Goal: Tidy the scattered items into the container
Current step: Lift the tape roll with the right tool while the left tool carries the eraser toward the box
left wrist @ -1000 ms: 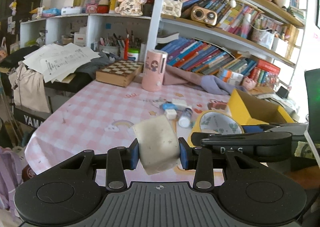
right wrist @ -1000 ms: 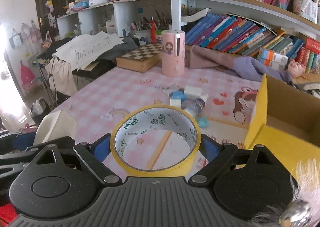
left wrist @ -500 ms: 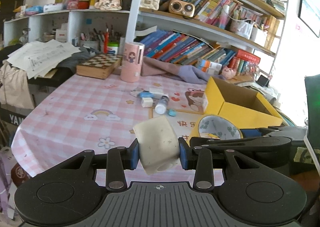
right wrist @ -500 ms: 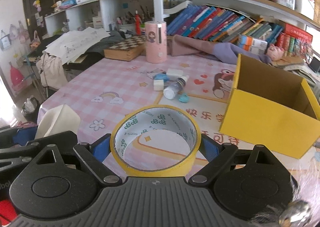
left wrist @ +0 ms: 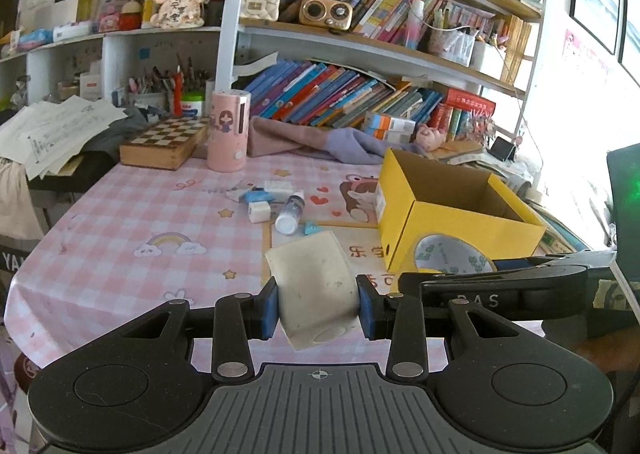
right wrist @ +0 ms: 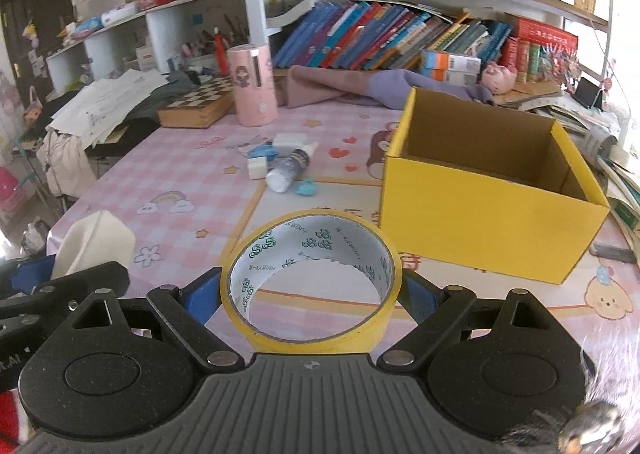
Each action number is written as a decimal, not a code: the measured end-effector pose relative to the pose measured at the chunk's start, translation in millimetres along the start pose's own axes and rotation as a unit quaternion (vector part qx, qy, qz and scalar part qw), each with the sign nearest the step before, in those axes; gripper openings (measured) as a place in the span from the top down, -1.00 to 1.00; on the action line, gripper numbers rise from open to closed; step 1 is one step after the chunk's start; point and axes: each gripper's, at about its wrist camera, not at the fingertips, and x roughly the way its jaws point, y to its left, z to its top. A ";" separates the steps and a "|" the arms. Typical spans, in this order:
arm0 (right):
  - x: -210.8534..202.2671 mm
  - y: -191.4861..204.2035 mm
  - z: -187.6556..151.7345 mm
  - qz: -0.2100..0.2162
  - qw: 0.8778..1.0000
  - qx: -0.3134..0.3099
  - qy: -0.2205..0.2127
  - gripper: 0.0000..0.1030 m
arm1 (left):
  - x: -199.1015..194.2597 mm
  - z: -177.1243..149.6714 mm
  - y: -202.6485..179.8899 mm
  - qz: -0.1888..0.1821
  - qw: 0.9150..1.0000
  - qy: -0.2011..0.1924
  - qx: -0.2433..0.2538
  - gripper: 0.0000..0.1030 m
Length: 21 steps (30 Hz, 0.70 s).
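Note:
My left gripper (left wrist: 318, 304) is shut on a cream, rounded block (left wrist: 314, 280), held above the near side of the pink checked table. My right gripper (right wrist: 310, 290) is shut on a yellow tape roll (right wrist: 312, 278), its blue pads pressing both sides. The open yellow box (right wrist: 488, 194) stands just ahead and to the right of the tape roll; in the left wrist view the box (left wrist: 456, 222) is at right, behind the right gripper (left wrist: 500, 282). A small bottle (right wrist: 288, 170), white blocks (right wrist: 256, 168) and blue bits (right wrist: 262, 152) lie scattered mid-table.
A pink cylinder (left wrist: 228, 130) and a chessboard box (left wrist: 164, 142) stand at the table's far side, with folded cloth (right wrist: 360, 88) behind the box. Bookshelves rise at the back. Papers (left wrist: 52, 130) are piled at left. Books and cables (right wrist: 600, 146) crowd the right edge.
Both grippers have swung rightward with their loads, and the yellow box has come closer and more central in both views. Grips are unchanged.

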 end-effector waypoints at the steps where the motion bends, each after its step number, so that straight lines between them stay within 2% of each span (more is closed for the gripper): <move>1: 0.5 -2.6 0.9 -0.001 1.000 0.000 0.002 -0.76 | 0.8 0.9 -1.4 0.001 1.000 0.000 0.000 0.29; 7: 6.6 -8.9 7.6 0.005 1.000 -0.003 0.010 -0.76 | -0.8 1.9 0.7 0.020 1.000 -0.002 -0.012 0.29; 14: 12.0 13.3 11.9 0.042 0.998 -0.041 0.015 -0.76 | -9.6 -0.7 10.6 0.047 0.998 -0.002 -0.031 0.29; 21: 12.8 24.2 9.0 0.052 0.997 -0.050 0.021 -0.76 | -12.1 -3.8 14.8 0.045 0.998 0.003 -0.032 0.29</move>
